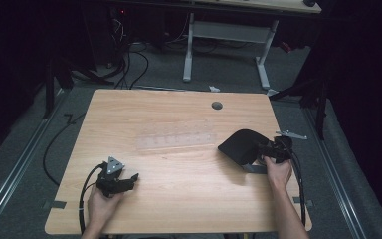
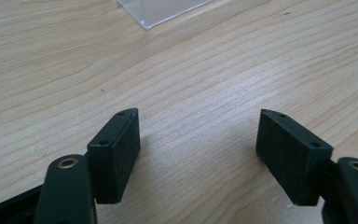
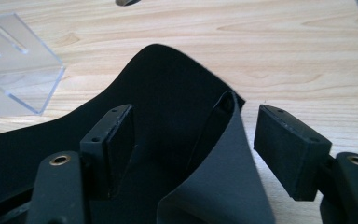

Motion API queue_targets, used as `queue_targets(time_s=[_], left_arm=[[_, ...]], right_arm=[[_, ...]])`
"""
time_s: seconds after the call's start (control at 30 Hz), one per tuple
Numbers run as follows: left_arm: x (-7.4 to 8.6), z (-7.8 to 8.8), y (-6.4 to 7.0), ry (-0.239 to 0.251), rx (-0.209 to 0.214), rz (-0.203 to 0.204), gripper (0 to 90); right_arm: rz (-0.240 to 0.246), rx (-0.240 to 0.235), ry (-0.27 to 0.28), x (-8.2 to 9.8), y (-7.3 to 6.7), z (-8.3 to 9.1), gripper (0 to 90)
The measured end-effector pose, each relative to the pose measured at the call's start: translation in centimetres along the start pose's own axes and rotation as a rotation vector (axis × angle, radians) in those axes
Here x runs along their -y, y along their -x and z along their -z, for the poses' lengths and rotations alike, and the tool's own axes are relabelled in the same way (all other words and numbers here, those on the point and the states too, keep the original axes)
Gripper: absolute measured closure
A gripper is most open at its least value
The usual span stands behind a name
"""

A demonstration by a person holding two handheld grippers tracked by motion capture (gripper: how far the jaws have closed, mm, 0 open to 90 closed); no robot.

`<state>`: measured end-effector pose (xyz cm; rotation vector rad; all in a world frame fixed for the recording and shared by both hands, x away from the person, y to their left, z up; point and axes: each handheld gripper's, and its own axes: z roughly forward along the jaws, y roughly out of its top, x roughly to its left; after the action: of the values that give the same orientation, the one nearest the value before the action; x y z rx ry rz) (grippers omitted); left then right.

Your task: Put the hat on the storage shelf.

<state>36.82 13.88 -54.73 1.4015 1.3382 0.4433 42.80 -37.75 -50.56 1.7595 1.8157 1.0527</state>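
- The long clear acrylic slotted tray [image 1: 176, 140] lay across the middle of the pale wooden table [image 1: 179, 199], and its compartments looked empty as far as could be told
- The left gripper [image 1: 132, 178] sat low at the near left, well apart from that tray, its jaws spread wide over bare wood with nothing between them
- The right gripper [image 1: 263, 149] was at the table's right side, against the floppy black sheet with a grey underside [image 1: 238, 144]
- In the right gripper view its jaws stood wide apart, the curled sheet edge [image 3: 223, 154] rising between them, not pinched
- The tray corner [image 3: 23, 79] lay just beyond the sheet
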Motion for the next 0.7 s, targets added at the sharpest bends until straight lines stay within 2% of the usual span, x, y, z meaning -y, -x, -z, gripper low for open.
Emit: queue_targets(time_s=[0.13, 0.3, 0.43, 0.6, 0.7], left_arm=[[0.00, 0.00, 0.00, 0.001, 0.000, 0.001, 30.9], [0.00, 0.00, 0.01, 0.000, 0.000, 0.001, 30.9], [0.00, 0.00, 0.00, 0.000, 0.000, 0.001, 30.9], [-0.03, -0.06, 0.01, 0.003, -0.002, 0.005, 30.9], [-0.04, -0.07, 0.01, 0.003, -0.002, 0.006, 30.8]], right_arm=[[-0.018, -0.002, -0.027, 0.22, 0.33, -0.60, 35.6], [0.004, -0.011, -0.046, 0.37, 0.02, -0.78, 44.9], [-0.022, -0.038, -0.043, 0.53, 0.44, -0.51, 51.0], [0.003, -0.035, -0.064, 0.74, 0.34, -0.24, 53.7], [0.019, -0.028, -0.052, 0.74, 0.00, 0.05, 56.7]])
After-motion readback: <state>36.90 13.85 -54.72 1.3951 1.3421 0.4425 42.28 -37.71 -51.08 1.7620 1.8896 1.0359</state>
